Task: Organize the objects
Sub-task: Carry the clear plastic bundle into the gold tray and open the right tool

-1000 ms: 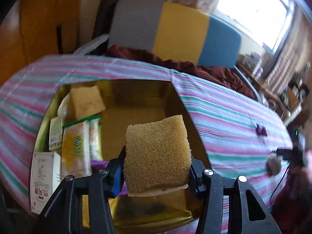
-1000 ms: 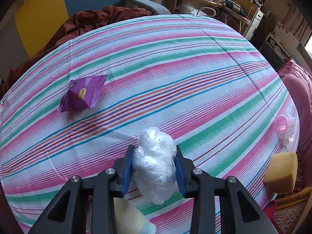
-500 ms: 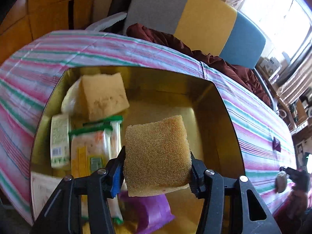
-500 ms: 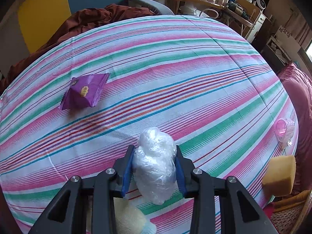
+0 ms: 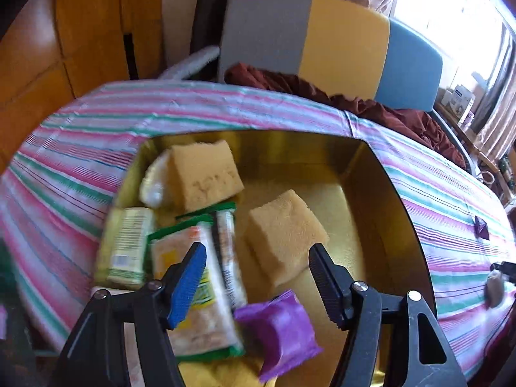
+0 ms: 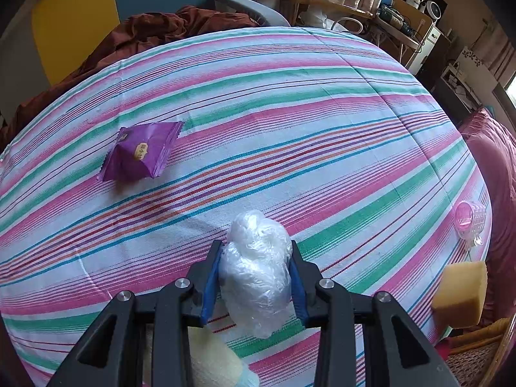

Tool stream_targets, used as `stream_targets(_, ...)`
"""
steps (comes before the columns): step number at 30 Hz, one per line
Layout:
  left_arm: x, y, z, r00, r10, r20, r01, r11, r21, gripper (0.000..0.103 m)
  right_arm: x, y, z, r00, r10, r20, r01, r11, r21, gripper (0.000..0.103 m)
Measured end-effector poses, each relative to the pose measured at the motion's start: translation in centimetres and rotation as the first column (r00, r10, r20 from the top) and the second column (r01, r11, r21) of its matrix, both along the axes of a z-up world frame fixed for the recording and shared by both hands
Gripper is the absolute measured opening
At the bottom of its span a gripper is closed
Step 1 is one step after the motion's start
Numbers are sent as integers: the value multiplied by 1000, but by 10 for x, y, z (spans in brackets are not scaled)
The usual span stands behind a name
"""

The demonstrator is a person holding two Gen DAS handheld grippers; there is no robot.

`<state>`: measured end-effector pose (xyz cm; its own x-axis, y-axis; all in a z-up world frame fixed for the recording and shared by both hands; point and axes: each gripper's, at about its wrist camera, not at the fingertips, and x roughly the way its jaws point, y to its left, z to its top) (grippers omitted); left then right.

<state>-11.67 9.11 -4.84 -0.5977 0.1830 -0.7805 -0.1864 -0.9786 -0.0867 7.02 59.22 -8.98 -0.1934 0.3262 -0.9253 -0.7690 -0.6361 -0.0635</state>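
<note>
Left wrist view: the left gripper is wide open and holds nothing. It hangs over the gold tin that sits on the striped cloth. A yellow sponge lies loose in the middle of the tin, tipped on its side. A second sponge leans in the far left corner, with green snack packs along the left wall and a purple packet near the front wall. The sponge looks dropped in, so a good move now is to lift the gripper straight up and not bump the tin walls or the packs.

Right wrist view: the right gripper is squeezed shut on a ball of clear plastic wrap, just above the near edge of the cloth. Another purple packet lies toward the left edge. A pink cup and one more sponge sit at the right edge. The wrap is soft and squashy, so hold it gently but firmly, carry it over the tin, and let go only when it is above a bare spot inside.
</note>
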Motion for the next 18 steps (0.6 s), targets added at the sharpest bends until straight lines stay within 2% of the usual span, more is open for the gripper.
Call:
stream_targets(4,17,-8,18,998,8,-69,-8,1000,2,67,0,-7,6,1000,8,-23,-8,1000,3,36)
stream_targets(11,44,-22,40,990,27,-142,-26,1000,7,68,-10,-35,31,989,103,-110,-98,994,56,35)
stream_targets(15,56,-28,41,988,22,-150,-22,1000,3,69,-21,-51,51,972,145,-185,-139,989,45,35)
stream_targets(18,62,-33,41,987,25,-158,-24,1000,4,69,-41,-79,66,947,236,-220,-228,972,58,35)
